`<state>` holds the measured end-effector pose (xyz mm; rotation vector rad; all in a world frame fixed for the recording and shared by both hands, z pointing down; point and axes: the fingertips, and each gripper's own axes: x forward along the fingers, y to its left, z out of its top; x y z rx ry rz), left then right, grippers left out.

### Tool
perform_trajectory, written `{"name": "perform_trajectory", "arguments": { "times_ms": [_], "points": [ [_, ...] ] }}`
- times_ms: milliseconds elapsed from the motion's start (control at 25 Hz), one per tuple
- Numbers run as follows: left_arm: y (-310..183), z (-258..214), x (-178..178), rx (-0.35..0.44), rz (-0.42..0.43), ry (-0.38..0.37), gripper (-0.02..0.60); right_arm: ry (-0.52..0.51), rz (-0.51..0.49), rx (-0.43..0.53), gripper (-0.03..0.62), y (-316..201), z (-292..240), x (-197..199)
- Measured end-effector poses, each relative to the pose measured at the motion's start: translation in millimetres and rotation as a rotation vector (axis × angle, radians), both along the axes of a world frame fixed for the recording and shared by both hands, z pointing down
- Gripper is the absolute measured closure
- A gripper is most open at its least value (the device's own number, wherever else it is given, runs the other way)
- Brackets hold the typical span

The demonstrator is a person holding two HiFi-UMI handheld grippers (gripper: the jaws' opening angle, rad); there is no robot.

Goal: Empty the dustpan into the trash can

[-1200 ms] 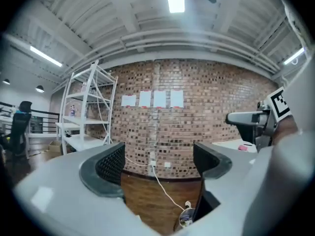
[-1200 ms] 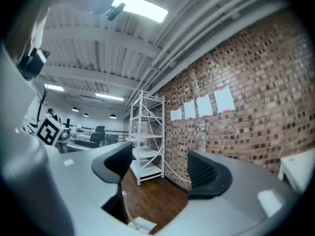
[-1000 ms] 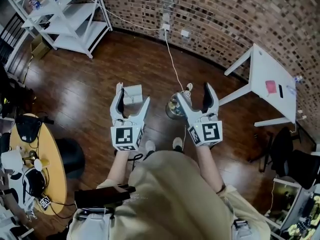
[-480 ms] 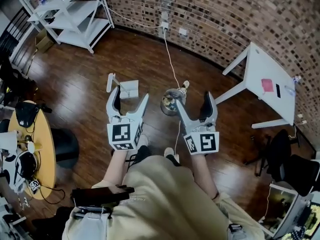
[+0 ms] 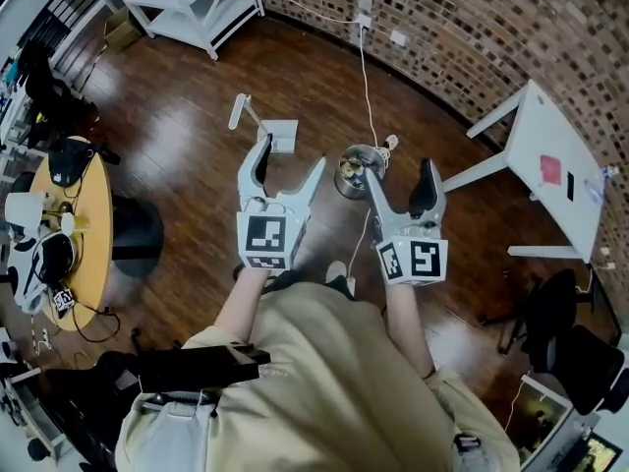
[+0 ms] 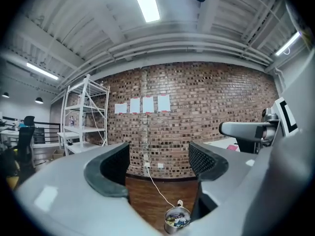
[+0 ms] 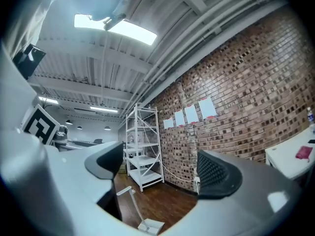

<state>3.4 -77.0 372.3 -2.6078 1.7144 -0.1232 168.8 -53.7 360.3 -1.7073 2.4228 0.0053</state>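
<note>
Both claws are empty here. The left gripper (image 5: 286, 165) has its jaws apart with nothing between them, and they've just been easing in a bit. The right gripper (image 5: 404, 187) has just been opening, and it's spread wide on nothing too. Both are held out level over the floor stuff, I'd guess just to keep them ready.

The dustpan (image 5: 283, 133) stands on the wood floor with its long handle sticking up, just beside the small metal trash can (image 5: 352, 170) but not touching it. The can holds colourful scraps. I can't tell if the pan has anything in it, it's too small. So it's either a pan waiting to be tipped or one already tipped and parked.

A white cable (image 5: 365, 72) runs from the wall right up to the can and could snag. The white table (image 5: 550, 141) and shelf (image 5: 192, 3) are well apart.
</note>
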Motion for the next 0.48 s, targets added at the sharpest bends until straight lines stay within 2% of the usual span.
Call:
{"name": "perform_trajectory", "arguments": {
  "times_ms": [160, 280, 480],
  "points": [
    [4, 2, -10, -0.005, 0.021, 0.002, 0.213, 0.023, 0.022, -0.019, 0.141, 3, 3, -8],
    [5, -4, -22, 0.019, 0.021, 0.005, 0.226, 0.039, 0.024, -0.013, 0.141, 2, 1, -18],
    [-5, -4, -46, 0.042, -0.002, 0.036, 0.256, 0.043, 0.018, -0.009, 0.141, -12, -1, -34]
  ]
}}
